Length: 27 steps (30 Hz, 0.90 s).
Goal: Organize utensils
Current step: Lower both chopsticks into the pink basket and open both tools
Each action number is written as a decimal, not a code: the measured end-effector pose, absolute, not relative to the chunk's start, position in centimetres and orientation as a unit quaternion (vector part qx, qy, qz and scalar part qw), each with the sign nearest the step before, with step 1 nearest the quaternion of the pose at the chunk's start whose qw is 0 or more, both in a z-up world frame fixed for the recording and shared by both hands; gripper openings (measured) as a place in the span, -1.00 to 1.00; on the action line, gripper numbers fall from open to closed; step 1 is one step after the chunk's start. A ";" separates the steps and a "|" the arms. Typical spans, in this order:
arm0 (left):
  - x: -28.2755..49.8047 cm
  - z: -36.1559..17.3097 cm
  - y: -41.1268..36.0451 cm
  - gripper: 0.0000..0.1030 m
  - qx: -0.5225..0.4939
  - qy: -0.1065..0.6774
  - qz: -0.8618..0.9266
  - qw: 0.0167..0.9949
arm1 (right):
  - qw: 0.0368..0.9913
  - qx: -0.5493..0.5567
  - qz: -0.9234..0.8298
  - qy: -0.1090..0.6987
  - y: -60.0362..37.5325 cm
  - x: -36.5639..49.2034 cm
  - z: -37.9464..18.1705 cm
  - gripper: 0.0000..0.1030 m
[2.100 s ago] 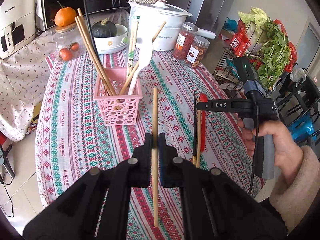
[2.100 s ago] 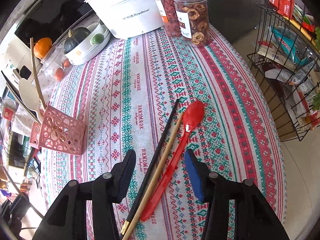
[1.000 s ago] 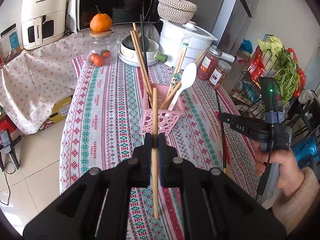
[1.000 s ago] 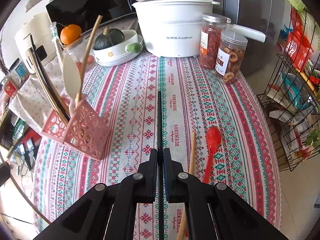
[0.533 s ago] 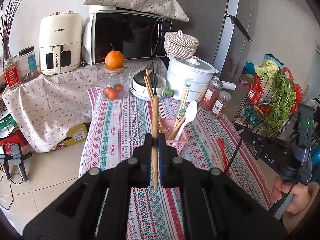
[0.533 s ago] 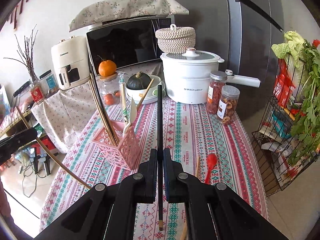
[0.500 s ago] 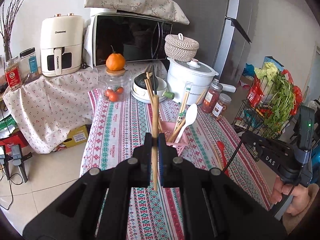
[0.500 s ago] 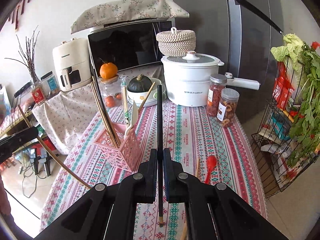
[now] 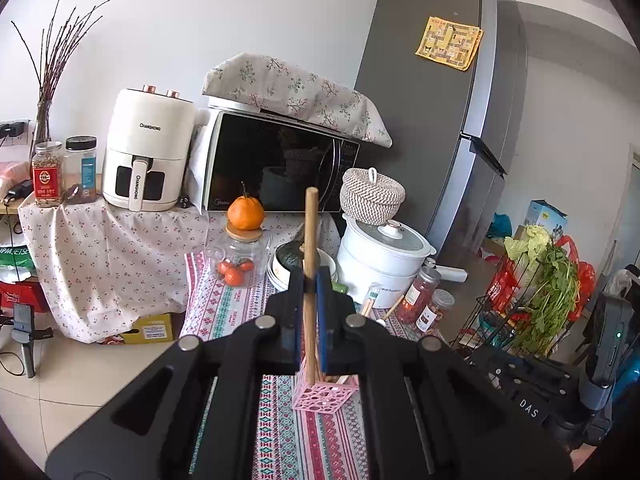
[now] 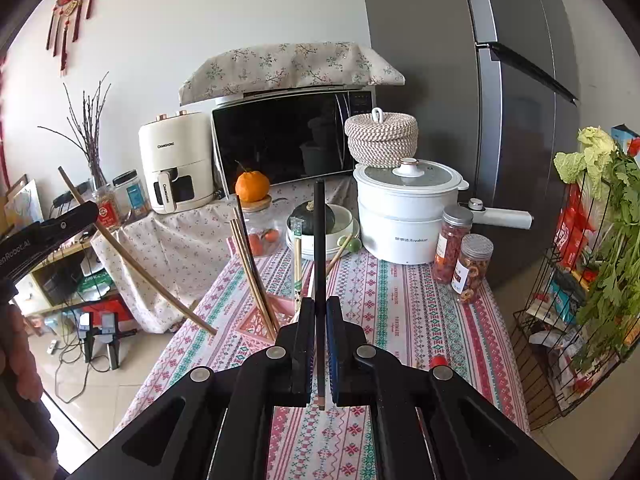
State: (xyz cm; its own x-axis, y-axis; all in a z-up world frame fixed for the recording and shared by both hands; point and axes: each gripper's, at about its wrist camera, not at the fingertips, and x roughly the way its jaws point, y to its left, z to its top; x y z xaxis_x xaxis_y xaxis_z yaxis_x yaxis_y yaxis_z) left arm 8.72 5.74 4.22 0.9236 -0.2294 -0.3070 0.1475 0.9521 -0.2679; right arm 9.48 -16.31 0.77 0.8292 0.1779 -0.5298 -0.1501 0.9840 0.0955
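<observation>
My left gripper point(image 9: 310, 282) is shut on a wooden chopstick point(image 9: 310, 240), held upright high above the table. Its lower end hangs over the pink perforated utensil basket point(image 9: 324, 394). My right gripper point(image 10: 319, 308) is shut on a black chopstick point(image 10: 319, 240), also upright. In the right wrist view the pink basket point(image 10: 260, 322) sits just left of the gripper with several chopsticks point(image 10: 250, 268) leaning in it. The left gripper's wooden chopstick point(image 10: 132, 260) shows slanting at the left there. A red spoon's tip point(image 10: 437, 360) peeks out behind the right gripper.
A white rice cooker point(image 10: 406, 216), two spice jars point(image 10: 464, 256), a bowl with a squash point(image 10: 316, 216) and a glass jar under an orange point(image 9: 245, 256) stand at the table's back. A wire rack of vegetables point(image 10: 592, 280) stands to the right. A microwave point(image 9: 280, 168) and an air fryer point(image 9: 146, 152) stand behind.
Both grippers have risen and tilted up, each still holding its chopstick. The table and basket now sit lower and smaller in both views.
</observation>
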 end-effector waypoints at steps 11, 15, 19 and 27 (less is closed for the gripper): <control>12.1 1.9 2.3 -0.87 -0.086 0.182 -0.109 0.973 | 0.956 0.026 0.098 0.274 -15.4 9.6 1.2 -0.90; 12.9 0.9 1.3 -0.87 -0.061 0.184 -0.101 0.976 | 0.958 0.032 0.102 0.267 -15.2 9.6 1.7 -0.90; 14.2 0.0 0.6 -0.87 -0.043 0.198 -0.092 0.975 | 0.959 0.040 0.105 0.261 -15.1 9.7 2.3 -0.90; 16.6 -2.3 1.0 -0.23 -0.084 0.259 -0.109 0.956 | 0.962 0.052 0.106 0.245 -14.6 10.3 3.3 -0.90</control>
State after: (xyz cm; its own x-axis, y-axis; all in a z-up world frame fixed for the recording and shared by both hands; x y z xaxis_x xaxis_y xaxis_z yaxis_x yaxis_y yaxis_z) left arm 16.60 0.98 -2.34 0.8425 -0.2519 -0.4761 0.1651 0.9621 -0.2170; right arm 10.33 -14.55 3.34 0.8571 0.2299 -0.4610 -0.1784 0.9720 0.1530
